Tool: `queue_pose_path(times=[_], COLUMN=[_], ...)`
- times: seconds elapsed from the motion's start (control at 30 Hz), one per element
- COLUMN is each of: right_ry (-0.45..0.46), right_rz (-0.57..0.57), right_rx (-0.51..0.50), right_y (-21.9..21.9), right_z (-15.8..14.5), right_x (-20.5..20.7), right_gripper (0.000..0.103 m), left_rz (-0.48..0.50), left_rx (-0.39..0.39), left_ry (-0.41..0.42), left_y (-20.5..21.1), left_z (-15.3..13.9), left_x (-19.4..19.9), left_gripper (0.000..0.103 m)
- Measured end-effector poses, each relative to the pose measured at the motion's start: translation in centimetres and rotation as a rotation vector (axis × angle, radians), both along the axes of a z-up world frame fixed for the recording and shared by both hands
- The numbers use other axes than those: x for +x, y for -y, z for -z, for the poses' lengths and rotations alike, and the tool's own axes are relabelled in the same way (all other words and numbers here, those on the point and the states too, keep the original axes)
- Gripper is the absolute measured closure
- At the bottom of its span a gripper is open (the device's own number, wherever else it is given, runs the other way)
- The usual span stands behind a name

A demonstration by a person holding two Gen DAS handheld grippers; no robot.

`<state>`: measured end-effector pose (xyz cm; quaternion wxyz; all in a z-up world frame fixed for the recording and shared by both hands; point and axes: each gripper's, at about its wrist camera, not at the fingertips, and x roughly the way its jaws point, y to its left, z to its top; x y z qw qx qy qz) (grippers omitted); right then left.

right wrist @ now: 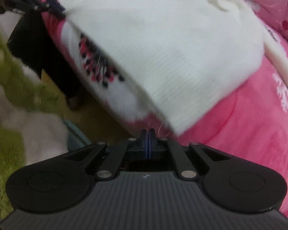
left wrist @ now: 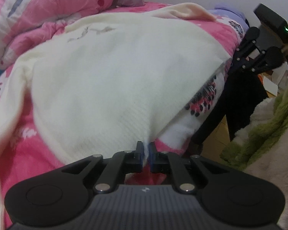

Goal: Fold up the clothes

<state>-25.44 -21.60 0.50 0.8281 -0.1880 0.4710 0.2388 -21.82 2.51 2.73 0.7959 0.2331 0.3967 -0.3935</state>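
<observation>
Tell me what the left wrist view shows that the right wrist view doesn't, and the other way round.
Only the left wrist view shows the left gripper pinching the corner of the cream sweater, and a lilac item at the far bed edge. Only the right wrist view shows the right gripper shut on nothing, just off the sweater's near corner. Both show the sweater spread on the pink bedsheet, the bunched pink quilt, and the green fuzzy fabric beside the bed.
</observation>
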Motion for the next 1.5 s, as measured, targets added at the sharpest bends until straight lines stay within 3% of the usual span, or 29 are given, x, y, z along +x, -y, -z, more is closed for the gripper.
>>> queue_pose_path(times=[0.2, 0.23, 0.33, 0.4, 0.47, 0.53, 0.7, 0.77, 0.83, 0.9, 0.97, 1.0, 1.07, 1.13, 1.2, 1.23, 1.43, 1.5], right_ry=[0.171, 0.205, 0.26, 0.226, 0.183, 0.147, -0.017, -0.006, 0.078, 0.162, 0.233, 0.234, 0.227, 0.163, 0.104, 0.073, 0.012, 0.012], right_rz=[-0.014, -0.006, 0.047, 0.059, 0.049, 0.045, 0.154, 0.208, 0.264, 0.345, 0.463, 0.518, 0.619, 0.655, 0.654, 0.652, 0.728, 0.705], right_rx=[0.289, 0.31, 0.299, 0.291, 0.257, 0.254, 0.293, 0.331, 0.401, 0.452, 0.463, 0.476, 0.513, 0.592, 0.623, 0.631, 0.708, 0.703], right_y=[0.0, -0.2, -1.0, -1.6, -2.0, -1.7, 2.0, 3.4, 5.0, 6.5, 8.2, 8.9, 10.4, 11.4, 11.5, 11.3, 13.4, 13.4], right_z=[-5.8, -5.9, -4.3, -2.6, -1.2, -0.5, -0.2, -1.1, -2.8, -4.0, -4.1, -3.8, -3.1, -1.8, -0.6, 0.0, 0.4, -0.4], right_x=[-0.2, 0.4, 3.6, 5.2, 5.2, 4.2, 2.6, 2.2, 2.3, 3.0, 4.4, 5.2, 6.7, 7.8, 8.4, 8.4, 6.7, 6.5], right_gripper=[0.1, 0.099, 0.099, 0.098, 0.098, 0.098, 0.098, 0.098, 0.097, 0.086, 0.048, 0.045, 0.045, 0.046, 0.069, 0.092, 0.093, 0.09], left_rz=[-0.024, -0.045, -0.127, -0.19, -0.24, -0.239, -0.241, -0.24, -0.225, -0.21, -0.196, -0.189, -0.181, -0.185, -0.203, -0.215, -0.225, -0.23], left_rx=[0.012, -0.01, -0.091, -0.111, -0.076, -0.066, -0.093, -0.133, -0.197, -0.241, -0.217, -0.185, -0.147, -0.159, -0.179, -0.188, -0.185, -0.185], left_ry=[0.016, 0.03, 0.054, 0.062, 0.033, 0.039, -0.008, 0.014, 0.044, 0.044, 0.03, 0.024, 0.011, 0.01, -0.013, -0.028, -0.067, -0.093], left_y=[-1.2, -1.4, -1.4, -1.3, -1.3, -1.6, -2.1, -1.8, -1.1, -0.1, 1.2, 1.8, 2.3, 1.8, 1.0, 0.6, -0.3, -0.4], left_z=[-2.4, -2.8, -3.2, -2.5, -0.8, 0.3, -1.4, -2.7, -3.6, -3.5, -2.4, -1.5, 0.0, 0.7, 0.7, 0.7, -0.2, -1.0], left_x=[-0.8, -0.6, 0.6, 1.5, 2.4, 2.3, 3.1, 3.6, 4.3, 5.4, 6.5, 6.8, 6.9, 6.6, 6.4, 6.4, 6.3, 7.3], left_gripper=[0.075, 0.071, 0.069, 0.067, 0.067, 0.067, 0.066, 0.064, 0.056, 0.055, 0.055, 0.055, 0.055, 0.055, 0.055, 0.055, 0.055, 0.056])
